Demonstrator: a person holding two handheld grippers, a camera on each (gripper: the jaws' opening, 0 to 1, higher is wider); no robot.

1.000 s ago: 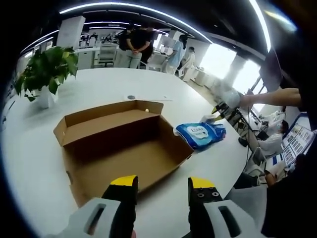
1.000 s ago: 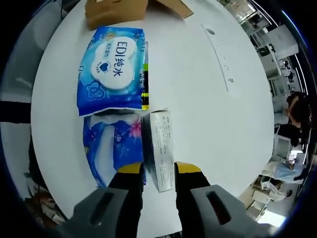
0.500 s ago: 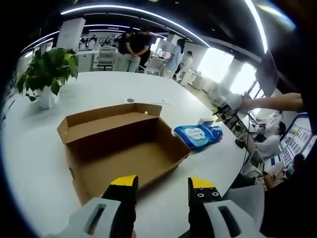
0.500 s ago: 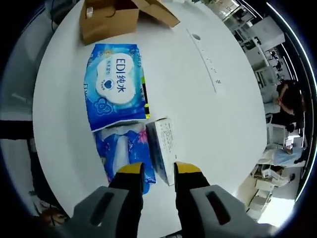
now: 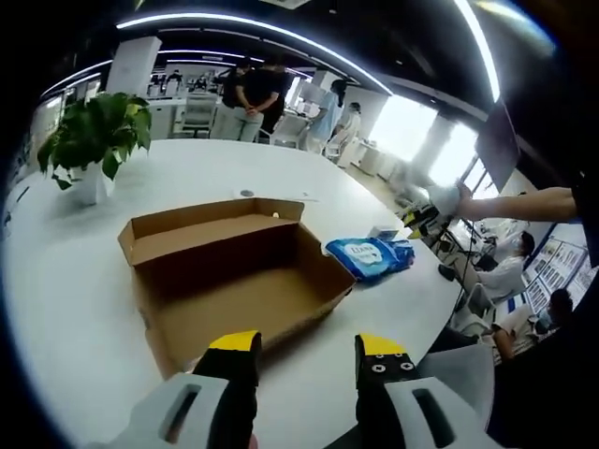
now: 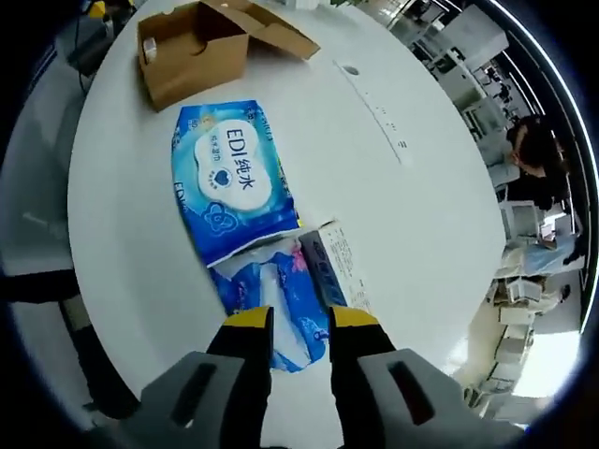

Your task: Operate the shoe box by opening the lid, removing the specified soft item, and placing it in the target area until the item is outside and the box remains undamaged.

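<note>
Cardboard shoe box (image 5: 234, 276) open on table; both hand-held grippers (image 5: 307, 351) (image 6: 292, 323) parted, empty; wipes pack (image 6: 232, 178) beside box.

L view low over table toward box (image 5: 234, 271); R view above wipes pack (image 6: 234, 178); both share these

Blue wipes pack (image 6: 229, 182) on the white table: white panel reads "EDI" followed by 2 Chinese characters, 纯水, with smaller print above too fine to read. In the left gripper view the same pack's label is a blur. Small white carton (image 6: 339, 265) beside it: lines of tiny print, illegible. Cardboard box (image 5: 234, 276): no readable marking.
</note>
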